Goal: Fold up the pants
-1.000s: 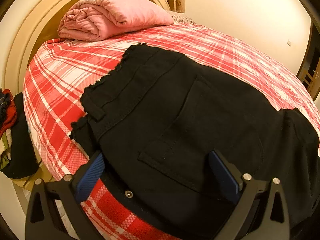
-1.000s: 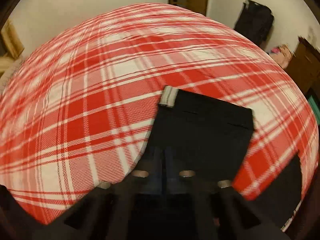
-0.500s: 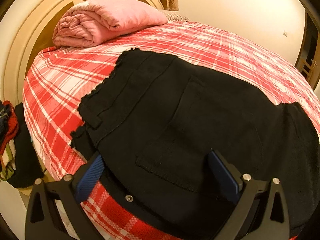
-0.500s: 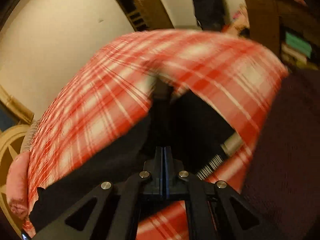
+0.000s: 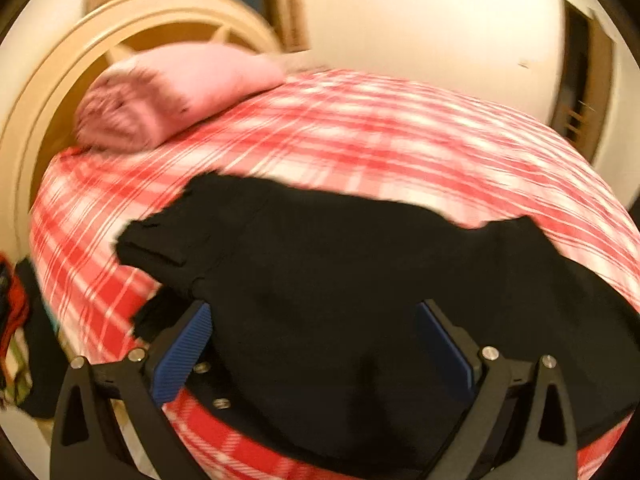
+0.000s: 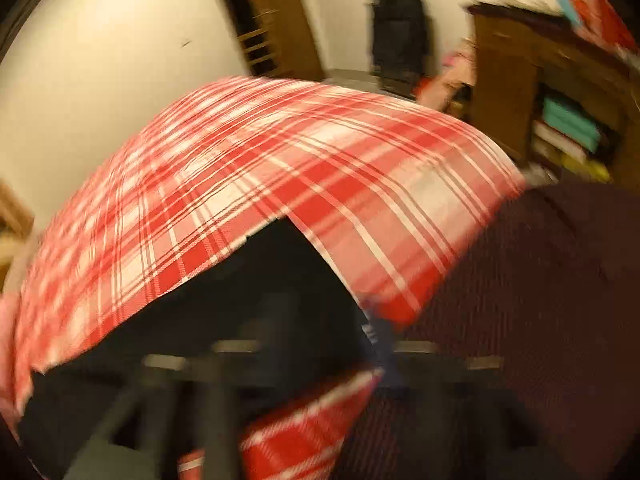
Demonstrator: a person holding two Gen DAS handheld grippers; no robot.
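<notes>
Now our right claw (image 6: 320, 356) has just been opening; our left claw (image 5: 316, 344) gapes wide. We should flatten the pants (image 5: 340, 272) under them.

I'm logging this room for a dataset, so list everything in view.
pants: one, black, on the bed's near edge
bed sheet: one, red and white plaid, covering the bed
blanket: one, pink, folded, by the headboard
headboard: one, cream, behind the blanket
clothes pile: one, mixed colours, beside the bed
backpack: one, black, against the far wall
shelf unit: one, brown, holding books
left gripper: open, pants between its blue pads
right gripper: blurred, jaws just opened
</notes>
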